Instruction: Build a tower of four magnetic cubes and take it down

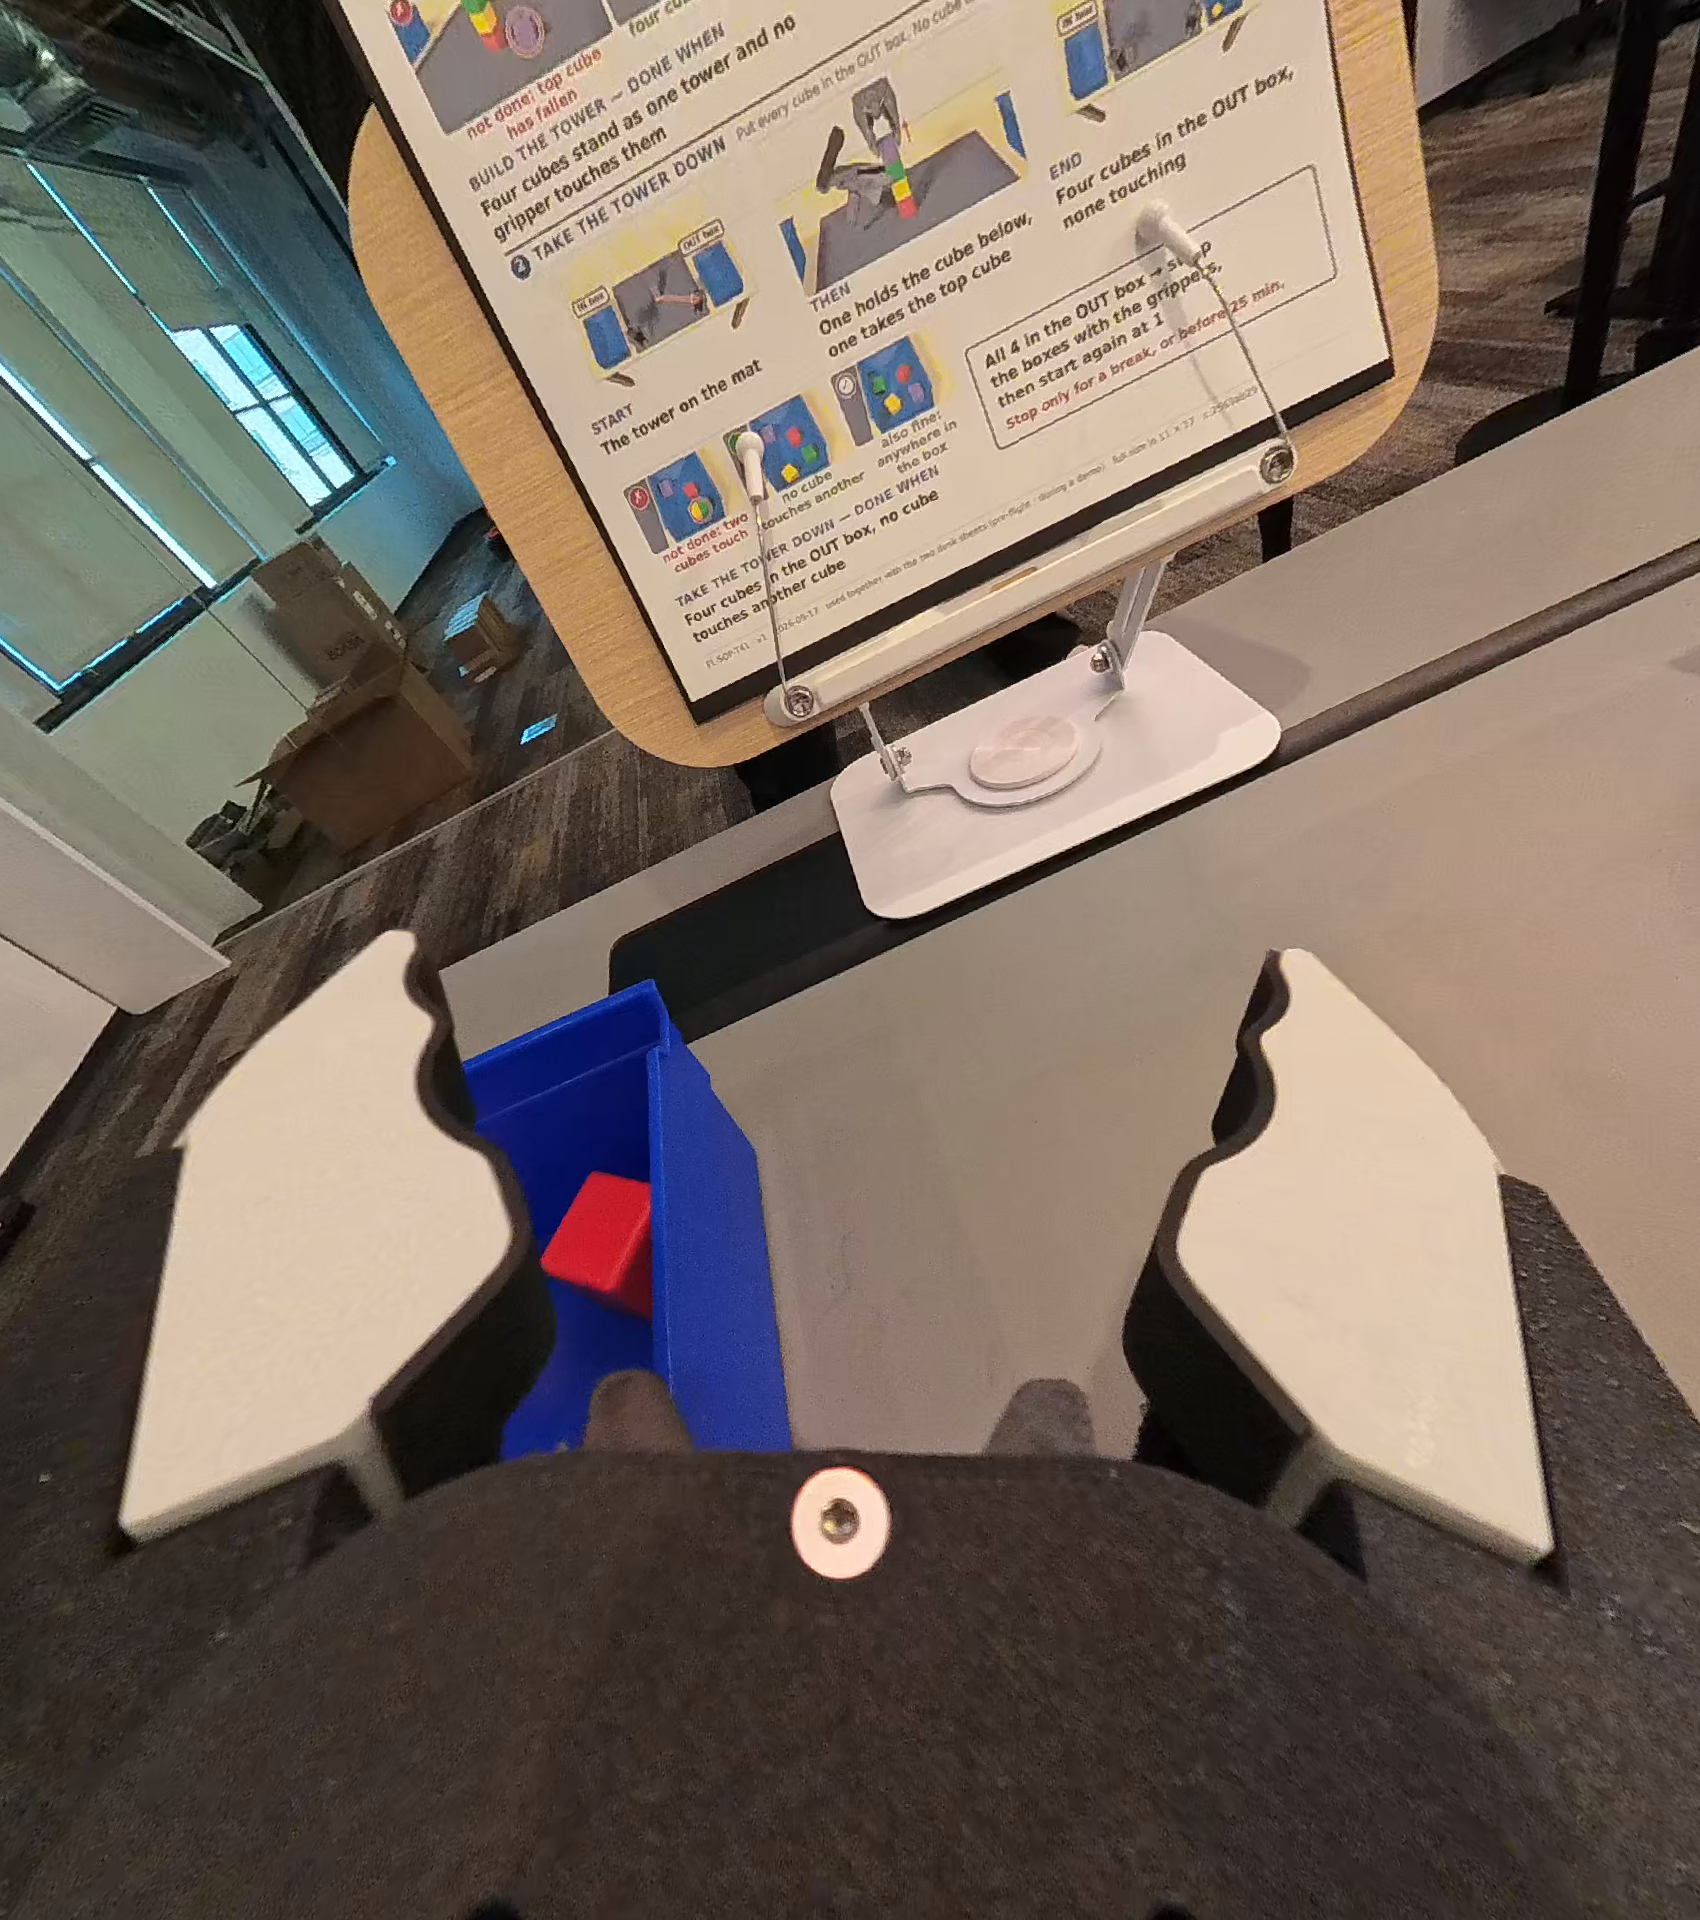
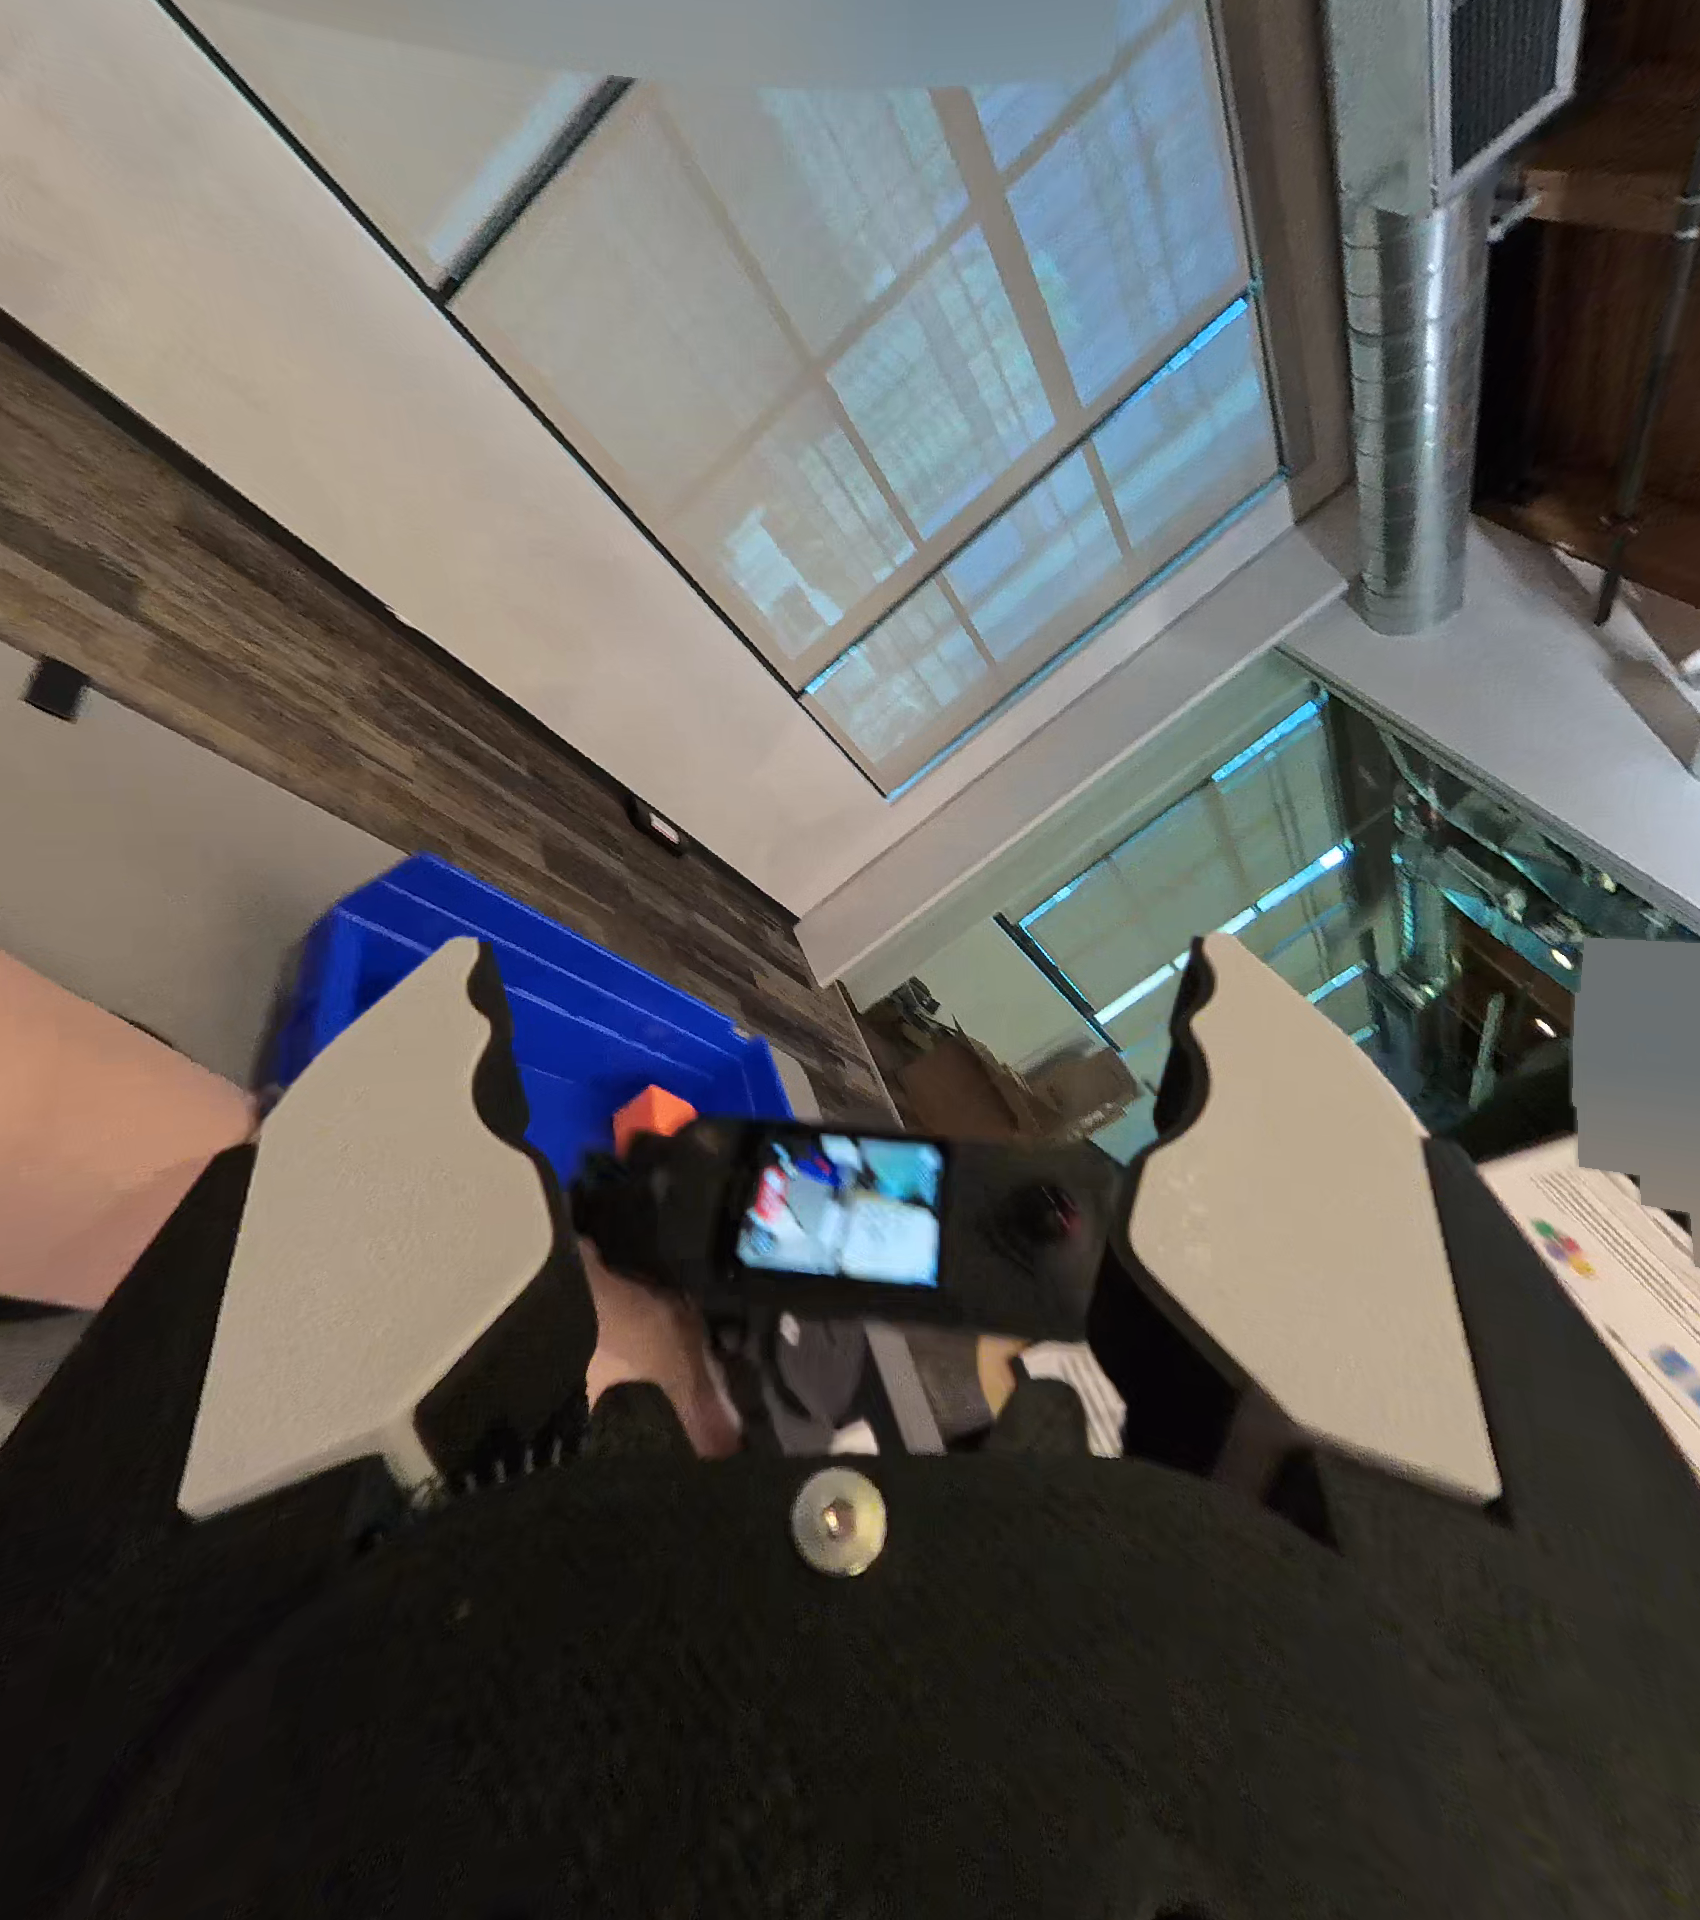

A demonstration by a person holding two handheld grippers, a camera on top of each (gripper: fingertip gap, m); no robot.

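Note:
In the left wrist view my left gripper (image 1: 841, 987) is open and empty above the grey table (image 1: 1345, 987). Below its left finger stands a blue box (image 1: 711, 1195) with a red cube (image 1: 602, 1236) lying inside it. In the right wrist view my right gripper (image 2: 841, 987) is open and empty and is tilted up toward the windows. Between its fingers I see the back of the other gripper's camera with a lit screen (image 2: 841, 1210). Behind that is the blue box (image 2: 555, 997), with something small and orange-red (image 2: 654, 1112) at its edge. No other cubes show.
An instruction sheet on a wooden board (image 1: 877, 343) stands on a white stand (image 1: 1054, 779) at the table's far edge. A printed sheet (image 2: 1656, 1340) lies at the right. A person's bare arm (image 2: 25, 1122) reaches in from the left. Cardboard boxes (image 1: 347, 717) sit on the floor. The tips of one gripper are about 25 centimetres away from the tips of the other.

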